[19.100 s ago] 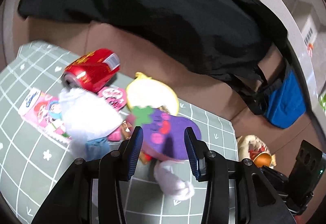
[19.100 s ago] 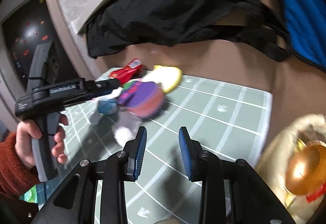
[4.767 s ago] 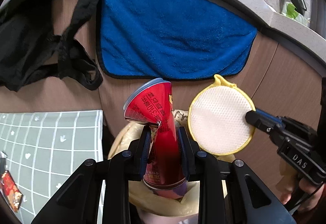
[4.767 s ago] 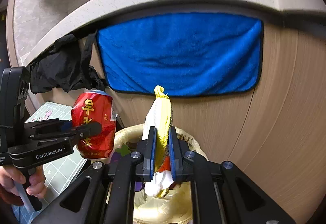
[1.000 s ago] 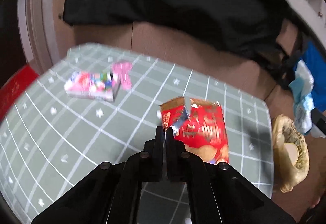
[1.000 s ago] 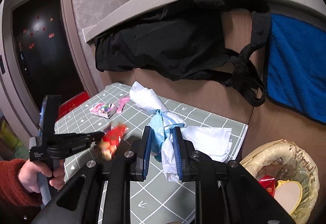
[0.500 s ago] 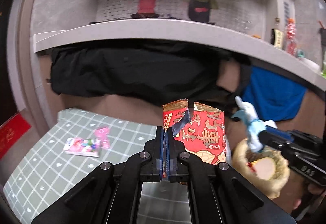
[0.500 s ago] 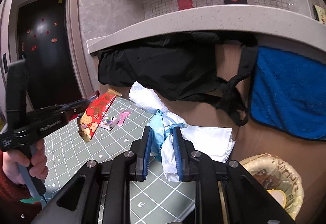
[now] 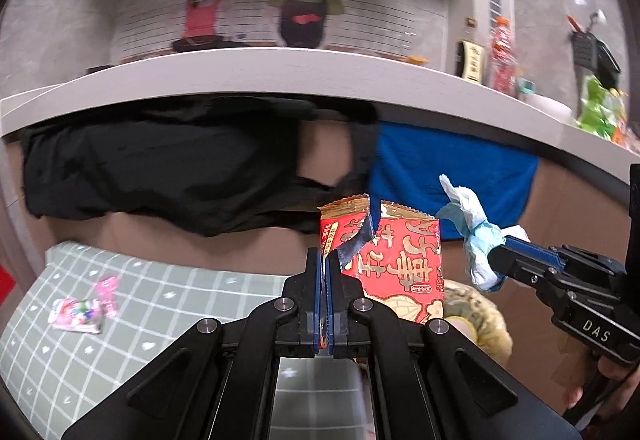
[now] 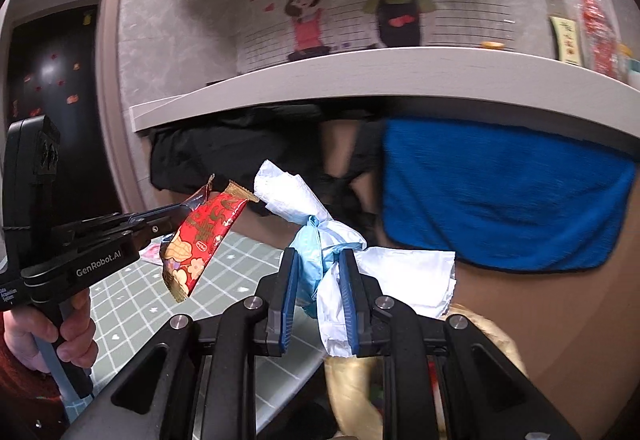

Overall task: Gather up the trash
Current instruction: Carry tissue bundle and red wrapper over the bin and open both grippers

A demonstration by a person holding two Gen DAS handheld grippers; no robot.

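Note:
My left gripper [image 9: 325, 268] is shut on the torn edge of a red snack wrapper [image 9: 400, 268] and holds it in the air; the wrapper also shows in the right wrist view [image 10: 200, 240]. My right gripper [image 10: 320, 280] is shut on a crumpled white and light-blue tissue wad [image 10: 320, 232], also held in the air, and seen in the left wrist view [image 9: 476, 240]. The yellowish trash bag [image 9: 480, 320] sits low, just beyond and under both loads, and shows in the right wrist view [image 10: 488, 344]. A pink candy wrapper [image 9: 76, 316] and a small pink piece [image 9: 107, 290] lie on the green grid mat [image 9: 168, 304].
A black cloth [image 9: 160, 168] and a blue towel [image 9: 452, 176] hang from the grey counter edge [image 9: 280, 76] over the wooden panel behind. Items stand on the counter at the right [image 9: 500, 56]. A dark door [image 10: 48, 72] is at far left.
Both grippers have risen and swung right from the mat toward the trash bag, each still holding its load. The view now tilts up to the wall mural.

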